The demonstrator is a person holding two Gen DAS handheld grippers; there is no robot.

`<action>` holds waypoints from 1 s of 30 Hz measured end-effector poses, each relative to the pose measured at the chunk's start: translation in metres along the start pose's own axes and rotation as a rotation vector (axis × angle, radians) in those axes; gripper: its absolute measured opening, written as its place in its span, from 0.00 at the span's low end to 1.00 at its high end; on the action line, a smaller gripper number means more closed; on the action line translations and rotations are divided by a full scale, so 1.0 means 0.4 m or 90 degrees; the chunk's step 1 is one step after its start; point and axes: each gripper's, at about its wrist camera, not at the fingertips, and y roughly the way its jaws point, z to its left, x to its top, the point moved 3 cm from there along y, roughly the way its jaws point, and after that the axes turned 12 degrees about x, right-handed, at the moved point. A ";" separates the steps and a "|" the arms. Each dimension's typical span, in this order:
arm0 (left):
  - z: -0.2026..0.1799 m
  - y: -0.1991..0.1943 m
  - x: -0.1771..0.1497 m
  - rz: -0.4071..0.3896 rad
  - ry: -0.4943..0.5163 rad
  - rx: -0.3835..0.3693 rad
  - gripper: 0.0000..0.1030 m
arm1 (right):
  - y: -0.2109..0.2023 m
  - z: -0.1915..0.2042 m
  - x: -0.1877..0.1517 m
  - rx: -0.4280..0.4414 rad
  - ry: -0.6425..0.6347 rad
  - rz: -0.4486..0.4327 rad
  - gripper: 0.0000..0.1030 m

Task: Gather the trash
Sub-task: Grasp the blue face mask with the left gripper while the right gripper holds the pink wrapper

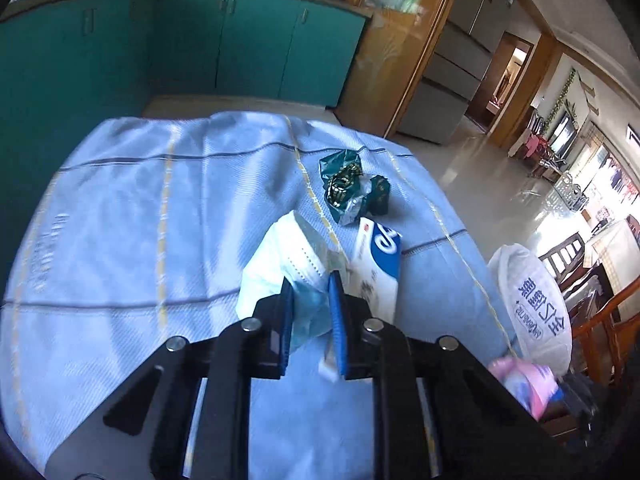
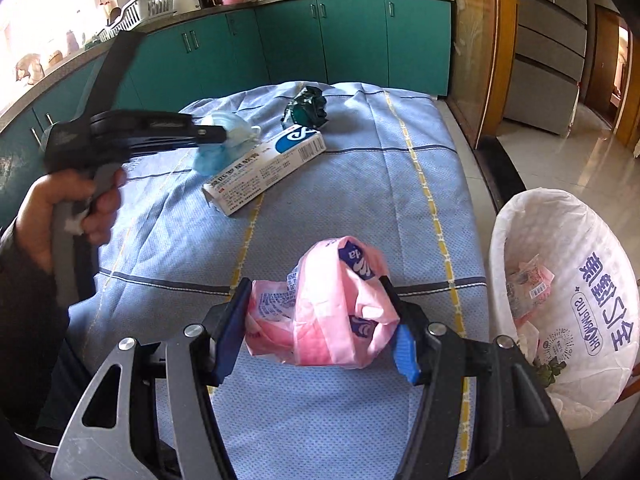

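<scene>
My left gripper (image 1: 311,316) is shut on a crumpled blue and white face mask (image 1: 288,264), its blue pads pinching the mask's near end. From the right wrist view the same left gripper (image 2: 218,136) reaches in from the left, mask (image 2: 228,140) at its tip. My right gripper (image 2: 320,320) is shut on a crumpled pink plastic wrapper (image 2: 324,312), both pads pressing its sides. A white and blue carton (image 2: 268,164) lies beside the mask, and a dark green foil wrapper (image 2: 306,110) sits beyond it.
A light blue cloth (image 2: 360,184) covers the table. A bin lined with a white printed bag (image 2: 568,304) stands off the table's right edge, with scraps inside. Teal cabinets (image 2: 352,40) run behind. A hand (image 2: 64,208) grips the left tool's handle.
</scene>
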 end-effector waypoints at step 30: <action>0.080 -0.174 -0.214 -0.014 0.012 0.029 0.67 | 0.019 0.058 0.003 -0.071 -0.025 0.006 0.74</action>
